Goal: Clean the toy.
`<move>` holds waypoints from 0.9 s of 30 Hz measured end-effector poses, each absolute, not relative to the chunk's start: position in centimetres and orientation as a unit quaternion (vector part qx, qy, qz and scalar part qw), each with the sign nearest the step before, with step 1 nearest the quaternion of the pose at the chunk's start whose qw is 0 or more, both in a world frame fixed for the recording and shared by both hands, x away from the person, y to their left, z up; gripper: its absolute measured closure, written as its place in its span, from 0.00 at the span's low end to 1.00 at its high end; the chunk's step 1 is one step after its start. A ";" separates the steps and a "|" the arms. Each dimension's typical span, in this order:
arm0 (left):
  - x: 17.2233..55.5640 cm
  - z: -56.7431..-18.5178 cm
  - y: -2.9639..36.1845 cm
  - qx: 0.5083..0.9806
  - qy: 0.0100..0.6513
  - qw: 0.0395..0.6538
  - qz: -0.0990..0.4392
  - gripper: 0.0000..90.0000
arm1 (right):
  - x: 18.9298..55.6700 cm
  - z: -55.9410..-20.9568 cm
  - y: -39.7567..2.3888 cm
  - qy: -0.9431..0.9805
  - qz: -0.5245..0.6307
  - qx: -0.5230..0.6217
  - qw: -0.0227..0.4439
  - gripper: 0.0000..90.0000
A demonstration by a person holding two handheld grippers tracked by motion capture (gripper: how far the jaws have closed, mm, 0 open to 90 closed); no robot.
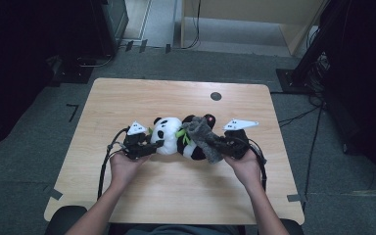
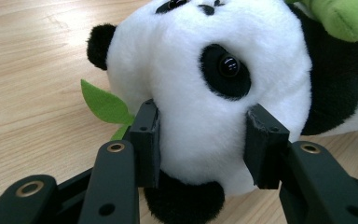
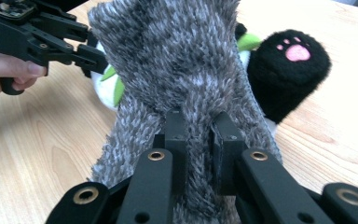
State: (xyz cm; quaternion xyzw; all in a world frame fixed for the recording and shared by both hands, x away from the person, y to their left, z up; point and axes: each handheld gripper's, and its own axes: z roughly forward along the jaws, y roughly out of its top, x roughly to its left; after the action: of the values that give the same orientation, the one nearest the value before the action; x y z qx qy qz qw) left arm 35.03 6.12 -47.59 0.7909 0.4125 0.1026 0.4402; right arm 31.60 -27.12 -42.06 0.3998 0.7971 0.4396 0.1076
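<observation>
The jaws of the left gripper (image 2: 203, 144) are closed on the head of the panda plush (image 2: 205, 88), one pad pressed into the white fur at each side below the black eye patch. In the right gripper view, the jaws of the right gripper (image 3: 199, 140) are drawn narrow and pinch a fold of the grey furry cloth (image 3: 186, 70) between the pads. The cloth is draped over the middle of the panda, and its far end is spread across the black and white body. A green leaf (image 2: 103, 103) is seen beside the panda's head, lying on the wood just beyond the left pad, and a green stalk (image 2: 342, 16) is stitched near the panda's chest. A black paw with a pink pad print (image 3: 291, 70) is turned upward to the right of the cloth.

In the high view the panda is laid on its side near the middle of the counter (image 1: 176, 196), its head toward the left edge and its legs toward the right edge. The left gripper (image 1: 142, 143) is held at the head and the right gripper (image 1: 227, 143) at the cloth's near end. A small dark round hole (image 1: 216, 96) is set in the counter close to the far edge, toward the right far corner.
</observation>
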 end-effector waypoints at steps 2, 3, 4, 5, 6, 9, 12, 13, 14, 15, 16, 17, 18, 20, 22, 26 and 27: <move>35.0 -47.6 6.1 0.791 0.413 0.440 0.102 0.60 | 31.7 -42.3 -27.3 0.797 0.436 0.404 0.111 0.90; 35.0 -47.6 6.1 0.791 0.413 0.440 0.102 0.60 | 31.8 -42.4 -27.5 0.797 0.433 0.407 0.113 0.90; 35.0 -47.6 6.1 0.791 0.413 0.441 0.102 0.60 | 31.9 -42.5 -27.6 0.797 0.429 0.410 0.114 0.90; 35.0 -47.6 6.1 0.791 0.413 0.441 0.101 0.60 | 32.0 -42.7 -27.8 0.797 0.425 0.415 0.113 0.90; 35.0 -47.6 6.2 0.791 0.413 0.441 0.101 0.60 | 32.1 -42.9 -27.9 0.796 0.424 0.418 0.109 0.90; 35.1 -47.6 6.2 0.791 0.412 0.440 0.101 0.60 | 32.2 -43.2 -28.1 0.794 0.424 0.422 0.105 0.90; 35.1 -47.6 6.2 0.792 0.412 0.440 0.101 0.60 | 32.4 -43.4 -28.4 0.795 0.418 0.426 0.111 0.90; 35.1 -47.6 6.3 0.792 0.412 0.440 0.101 0.60 | 32.4 -43.5 -28.7 0.794 0.415 0.431 0.109 0.90; 35.1 -47.6 6.3 0.792 0.412 0.440 0.100 0.60 | 32.5 -43.5 -28.9 0.793 0.415 0.432 0.110 0.90; 35.1 -47.6 6.3 0.791 0.412 0.440 0.100 0.60 | 32.5 -43.5 -29.2 0.790 0.418 0.435 0.110 0.90; 35.1 -47.6 6.3 0.791 0.413 0.441 0.099 0.60 | 32.5 -43.3 -29.4 0.786 0.423 0.437 0.107 0.90; 35.1 -47.6 6.3 0.791 0.413 0.441 0.098 0.60 | 32.4 -43.1 -29.6 0.781 0.432 0.438 0.106 0.90; 35.1 -47.6 6.3 0.790 0.414 0.441 0.098 0.60 | 32.3 -42.7 -29.8 0.777 0.439 0.438 0.105 0.90; 35.1 -47.6 6.3 0.791 0.414 0.440 0.099 0.60 | 32.0 -41.8 -29.9 0.772 0.453 0.432 0.108 0.90; 35.1 -47.5 6.2 0.790 0.415 0.439 0.099 0.60 | 31.6 -40.8 -29.6 0.769 0.465 0.424 0.114 0.90; 35.0 -47.4 6.1 0.790 0.418 0.437 0.098 0.60 | 30.8 -39.2 -28.2 0.775 0.477 0.398 0.114 0.90; 35.0 -47.4 6.1 0.789 0.419 0.438 0.097 0.60 | 30.6 -39.0 -27.7 0.778 0.478 0.391 0.111 0.90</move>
State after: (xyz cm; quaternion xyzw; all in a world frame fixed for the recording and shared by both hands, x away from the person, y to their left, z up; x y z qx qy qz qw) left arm 34.96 6.06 -47.42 0.7894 0.4194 0.0972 0.4376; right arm 30.57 -27.67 -39.03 0.3914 0.7785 0.4779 0.1114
